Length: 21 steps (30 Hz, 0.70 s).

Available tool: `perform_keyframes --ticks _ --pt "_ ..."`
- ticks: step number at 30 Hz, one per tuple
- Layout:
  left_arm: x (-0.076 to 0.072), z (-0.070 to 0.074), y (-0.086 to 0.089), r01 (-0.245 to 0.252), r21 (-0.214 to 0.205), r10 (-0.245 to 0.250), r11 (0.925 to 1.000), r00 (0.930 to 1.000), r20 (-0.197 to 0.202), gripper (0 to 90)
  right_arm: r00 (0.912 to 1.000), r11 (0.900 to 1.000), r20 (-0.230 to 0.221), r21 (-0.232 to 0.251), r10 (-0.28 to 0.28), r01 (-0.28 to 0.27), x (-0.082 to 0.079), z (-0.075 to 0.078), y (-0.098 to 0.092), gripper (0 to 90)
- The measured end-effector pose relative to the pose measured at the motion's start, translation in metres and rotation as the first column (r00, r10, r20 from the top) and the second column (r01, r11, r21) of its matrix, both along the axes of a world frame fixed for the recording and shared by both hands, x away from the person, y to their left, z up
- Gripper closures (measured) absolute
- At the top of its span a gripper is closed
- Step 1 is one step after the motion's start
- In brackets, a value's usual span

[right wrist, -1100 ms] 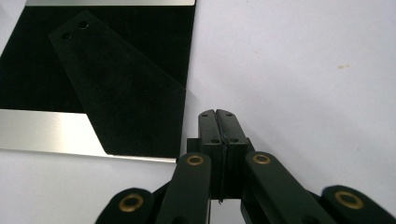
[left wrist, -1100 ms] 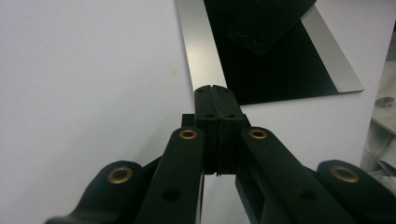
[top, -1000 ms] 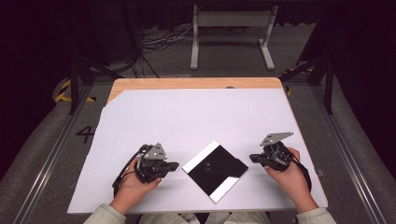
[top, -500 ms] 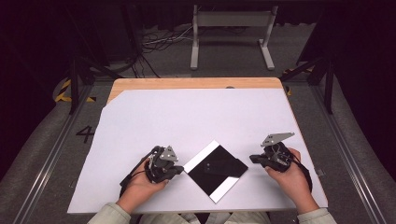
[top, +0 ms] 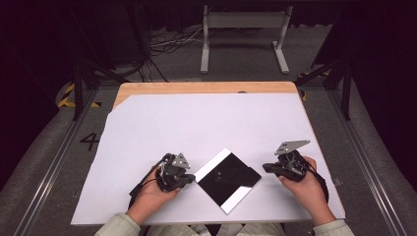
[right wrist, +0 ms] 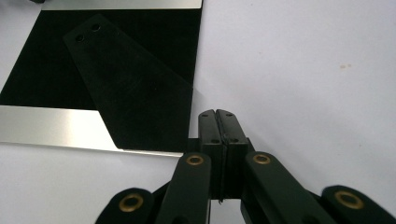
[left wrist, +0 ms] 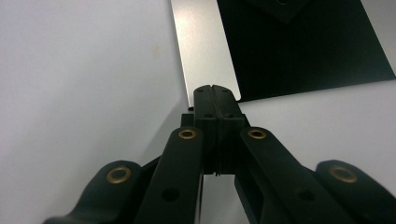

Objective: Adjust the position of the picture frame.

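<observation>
Judging from both closed, empty grippers, left gripper (top: 186, 178) with its tips at a silver-edged corner of the black square sheet (top: 229, 179) and right gripper (top: 268, 168) just beside its opposite edge, opening the jaws before gripping is advised.

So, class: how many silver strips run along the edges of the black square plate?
2. One silver strip runs along the plate's upper-left edge by the left gripper; the other silver strip runs along its lower-right edge.
</observation>
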<state>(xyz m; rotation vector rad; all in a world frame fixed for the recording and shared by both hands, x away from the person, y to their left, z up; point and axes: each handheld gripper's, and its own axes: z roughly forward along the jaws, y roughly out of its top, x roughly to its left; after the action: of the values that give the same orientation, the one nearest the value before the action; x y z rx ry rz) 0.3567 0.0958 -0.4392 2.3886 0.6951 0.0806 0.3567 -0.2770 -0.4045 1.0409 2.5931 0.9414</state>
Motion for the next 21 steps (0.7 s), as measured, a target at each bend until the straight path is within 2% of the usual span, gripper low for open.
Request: perform_keyframes --ticks 5,13,18,21 --pt "0.006 0.0 -0.001 -0.009 -0.009 0.009 0.9999 0.9999 -0.011 90.0 1.0 1.0 0.003 0.0 -0.003 0.003 0.0 0.001 0.0 90.0" --pt "0.02 0.0 -0.005 -0.072 -0.023 0.071 0.9971 0.997 -0.032 90.0 0.9999 0.9999 0.002 0.004 -0.01 0.01 -0.001 0.002 -0.003 90.0" --pt "0.028 0.001 -0.015 -0.094 -0.011 0.094 0.9955 0.9955 -0.008 90.0 0.9999 0.9999 0.002 0.004 -0.014 0.014 0.0 0.001 -0.005 90.0" --pt "0.035 0.0 -0.018 -0.114 -0.031 0.114 0.993 0.9934 -0.017 90.0 0.9999 0.9999 -0.001 0.001 -0.016 0.016 0.0 0.001 -0.007 90.0"
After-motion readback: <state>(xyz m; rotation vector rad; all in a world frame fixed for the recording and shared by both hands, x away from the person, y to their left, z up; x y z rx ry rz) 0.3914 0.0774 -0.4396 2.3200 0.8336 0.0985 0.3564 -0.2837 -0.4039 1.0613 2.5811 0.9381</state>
